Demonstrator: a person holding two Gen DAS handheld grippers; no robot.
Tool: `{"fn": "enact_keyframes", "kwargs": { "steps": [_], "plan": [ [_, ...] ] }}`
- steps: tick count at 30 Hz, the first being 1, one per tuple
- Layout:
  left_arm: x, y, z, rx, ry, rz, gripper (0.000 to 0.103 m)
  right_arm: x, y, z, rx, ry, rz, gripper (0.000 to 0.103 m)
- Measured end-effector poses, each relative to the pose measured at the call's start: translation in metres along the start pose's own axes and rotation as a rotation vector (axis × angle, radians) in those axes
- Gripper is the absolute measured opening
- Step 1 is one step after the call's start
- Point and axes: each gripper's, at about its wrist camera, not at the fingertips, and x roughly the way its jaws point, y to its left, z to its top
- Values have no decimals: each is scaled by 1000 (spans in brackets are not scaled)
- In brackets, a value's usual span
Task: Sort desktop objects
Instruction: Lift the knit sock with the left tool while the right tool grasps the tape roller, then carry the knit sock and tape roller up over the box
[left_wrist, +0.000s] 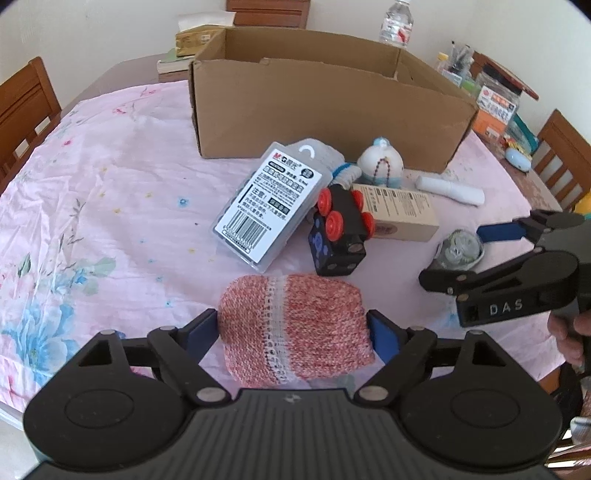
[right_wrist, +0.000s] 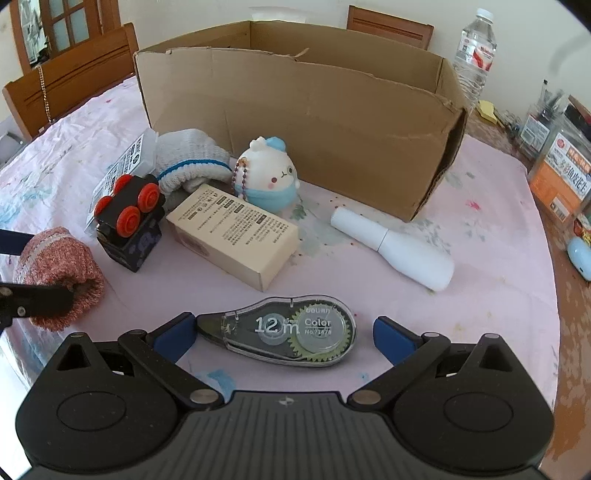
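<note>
A home dining room, by every sign. A round table (left_wrist: 110, 177) wears a pink floral tablecloth (left_wrist: 92, 229), and wooden dining chairs (left_wrist: 26, 107) ring it — at nine, twelve and three o'clock in the left wrist view. At eleven o'clock in the right wrist view stands a wooden door with glass panes (right_wrist: 70, 22). Plain cream walls run behind. Household clutter sits along the far edge — a water bottle (right_wrist: 474, 51) at one o'clock, a tissue box (left_wrist: 199, 33) on stacked books at eleven, jars and pens (right_wrist: 554, 122) at two.
</note>
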Motion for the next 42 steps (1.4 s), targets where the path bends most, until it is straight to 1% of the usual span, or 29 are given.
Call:
{"fn": "enact_keyframes", "kwargs": {
  "steps": [2, 4, 5, 6, 8, 13, 17, 20, 23, 28, 30, 34, 39, 42],
  "plan": [
    [1, -1, -1, 8, 2, 10, 89, 0, 1, -1, -7, -8, 3, 102],
    [2, -1, -2, 10, 6, 12, 89, -1, 2, 0, -15, -13, 13, 98],
    [4, -1, -2, 11, 8, 14, 89, -2, 2, 0, -16, -16, 21, 94],
    [4, -1, -3, 10, 11, 13, 89, -2, 3, 2, -24, -21, 26, 93],
    [6, -3, -4, 12, 14, 8, 89, -1, 4, 4, -35, -17, 32, 93],
    [13, -10, -7, 42, 25, 41, 90, -2, 2, 4, -43, -10, 45, 93],
    [11, -13, -10, 107, 41, 41, 90, -3, -1, 6, -46, -1, 59, 93],
    [7, -9, -13, 140, 58, 14, 90, -5, -6, 7, -52, 2, 66, 93],
    [4, -10, -13, 136, 71, -33, 90, -7, -11, 7, -52, 2, 70, 93],
    [1, -19, -15, 136, 98, -85, 90, -8, -16, 9, -59, 4, 68, 93],
    [-2, -20, -17, 145, 103, -94, 90, -10, -17, 10, -65, 2, 74, 93],
    [-8, -19, -17, 173, 103, -66, 90, -12, -18, 13, -78, -5, 83, 93],
    [-15, -15, -11, 207, 91, -27, 90, -18, -20, 15, -91, -12, 117, 93],
    [-16, -14, -4, 256, 78, -19, 90, -22, -22, 16, -100, -11, 145, 93]
  ]
}}
